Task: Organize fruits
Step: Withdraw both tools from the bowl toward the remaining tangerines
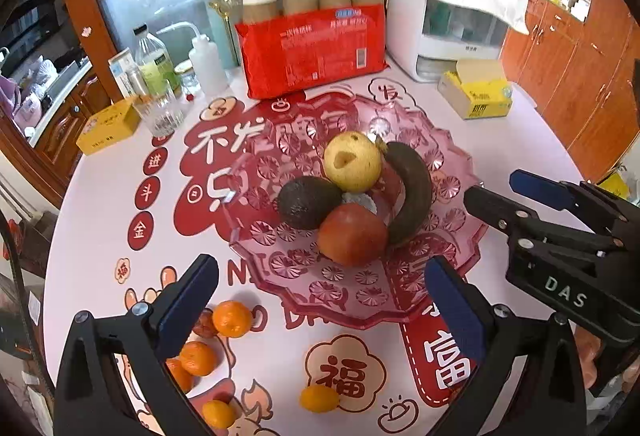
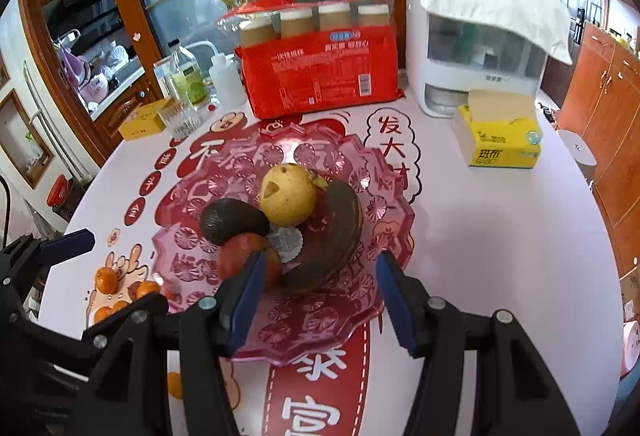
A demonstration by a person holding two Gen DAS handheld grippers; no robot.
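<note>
Pink glass fruit dish (image 1: 400,300) sits mid-table on a red-and-white printed cloth (image 1: 100,204).

In dish: yellow pear (image 1: 352,161) at back, w/ a notch cut in its skin; dark avocado (image 1: 306,201) to its left, touching it; red apple (image 1: 352,234) at front, touching avocado; blackened banana (image 1: 412,192) curving along the right side, stem end by the pear. A white paper label (image 2: 286,242) shows on the dish floor between them.

Off dish, near-left on the cloth: several small oranges (image 1: 232,318), loose cluster; one more orange (image 1: 319,399) apart, by the printed flower. A brownish fruit sits against the top orange, type unclear.

Left gripper (image 1: 320,300): jaws spread wide, nothing between the pads; it hangs over the dish's near rim.

Right gripper (image 2: 318,300): jaws parted, pads clear of everything, nothing held. Above the dish's near edge; left finger (image 2: 246,300) overlaps the apple in view only, no contact visible.

Back of table: red packet of paper cups (image 1: 312,52), white dispenser (image 1: 408,16) w/ towel draped over, yellow tissue box (image 1: 480,96), bottles (image 1: 154,60) and a glass at far left.
</note>
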